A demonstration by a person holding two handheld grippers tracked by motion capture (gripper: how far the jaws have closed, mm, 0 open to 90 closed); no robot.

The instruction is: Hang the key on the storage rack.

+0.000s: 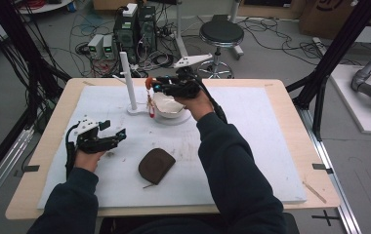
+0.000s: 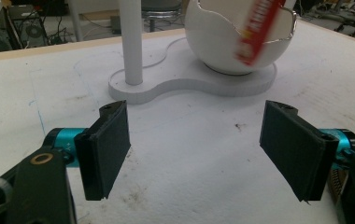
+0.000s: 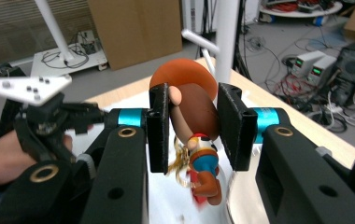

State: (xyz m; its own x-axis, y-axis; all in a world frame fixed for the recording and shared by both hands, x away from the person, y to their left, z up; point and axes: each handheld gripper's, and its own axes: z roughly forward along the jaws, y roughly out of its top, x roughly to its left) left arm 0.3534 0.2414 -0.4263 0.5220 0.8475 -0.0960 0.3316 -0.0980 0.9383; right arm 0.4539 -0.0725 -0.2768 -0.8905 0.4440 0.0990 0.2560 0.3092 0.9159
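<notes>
Right gripper pinching a figurine keychain, seemingly over the white bowl; left gripper spread, nothing between.

Count of the things on and above the table

There are two tools, the left tool and the right tool, one in each hand. One small figure toy with a big brown-orange hat hangs between the jaws of the right tool. On the white mat I count one white bowl, one white upright post on a flat base, and one brown pouch
</notes>
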